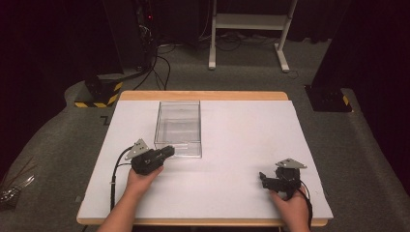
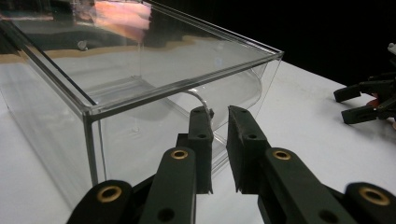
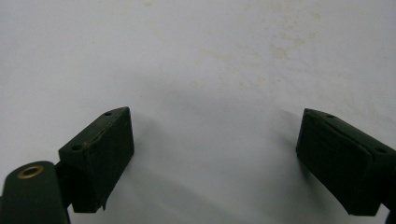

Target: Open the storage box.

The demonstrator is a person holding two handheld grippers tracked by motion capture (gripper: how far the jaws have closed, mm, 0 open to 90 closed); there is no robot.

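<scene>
Overhead, a white sheet (image 1: 232,159) covers a wooden-edged table (image 1: 203,95) standing on grey carpet, with dark curtains around, a white stand (image 1: 249,29) behind, and a black base with yellow hazard stripes (image 1: 99,94) off the far left corner. A clear plastic box (image 1: 178,128), open on top and with nothing inside, sits left of centre toward the far edge. The left gripper (image 1: 168,151) points at the box's near end, its tips just at the wall; the left hand (image 1: 142,176) grips it from below. The right gripper (image 1: 263,178) rests low near the near right corner, well apart from the box, held by the right hand (image 1: 292,205).

Along the left gripper (image 2: 219,135), the jaws stand nearly together, a narrow slit between them, nothing pinched. The clear plastic box (image 2: 140,88) looms directly ahead, its near wall with a curved cut-out just beyond the tips; whether they touch it I cannot tell. The right gripper (image 2: 348,103) shows far right, spread.

Along the right gripper (image 3: 212,158), the jaws are spread wide over the bare, faintly stained white sheet (image 3: 210,60), holding nothing.
</scene>
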